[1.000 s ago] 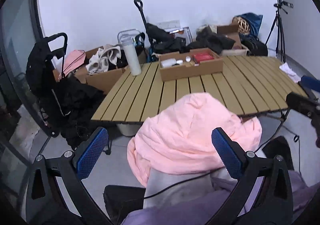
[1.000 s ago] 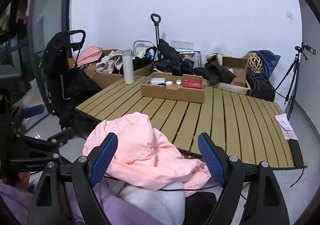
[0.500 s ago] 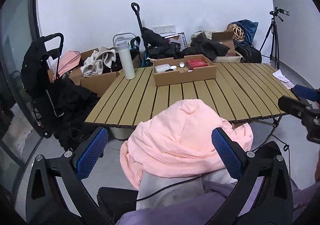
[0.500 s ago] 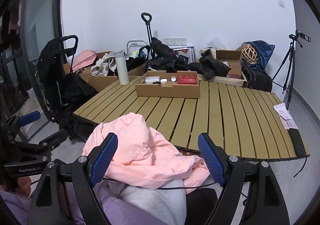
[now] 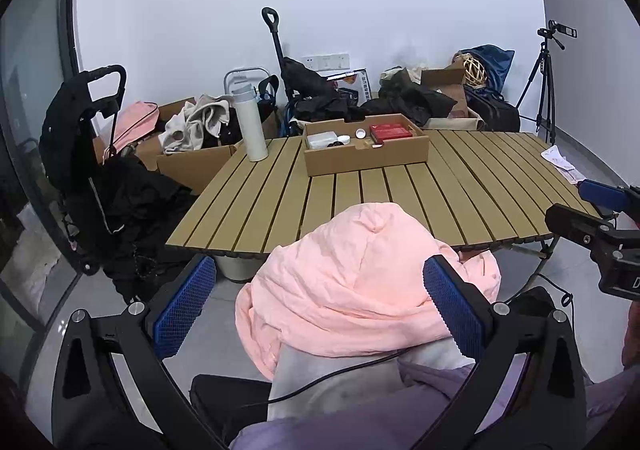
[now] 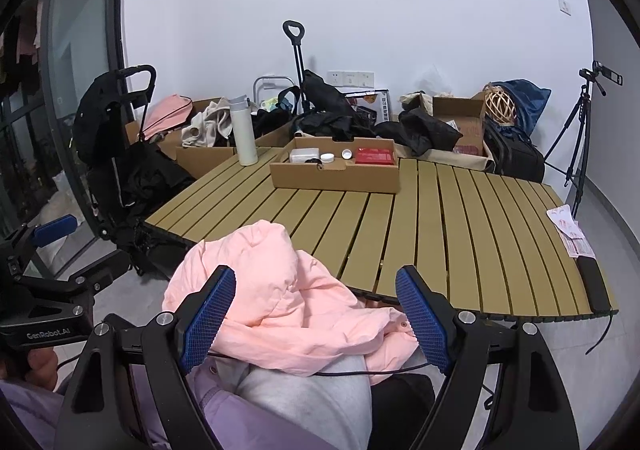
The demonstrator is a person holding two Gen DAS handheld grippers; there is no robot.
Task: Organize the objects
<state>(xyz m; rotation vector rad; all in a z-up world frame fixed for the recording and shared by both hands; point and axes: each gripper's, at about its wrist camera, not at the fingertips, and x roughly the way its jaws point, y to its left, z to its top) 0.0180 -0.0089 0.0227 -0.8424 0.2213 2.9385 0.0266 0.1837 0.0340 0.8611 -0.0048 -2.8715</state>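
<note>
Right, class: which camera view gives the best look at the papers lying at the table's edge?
The right wrist view. There the papers lie fully in frame on the slatted table, pink print visible, beside a dark flat object. The left wrist view shows the papers smaller, foreshortened, with the right gripper's blue pad just below them.

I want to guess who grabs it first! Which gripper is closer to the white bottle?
Left, I think. The left gripper sits on the white bottle's side of the table; the right gripper is farther right. Both hover far back, over the pink jacket.
</note>
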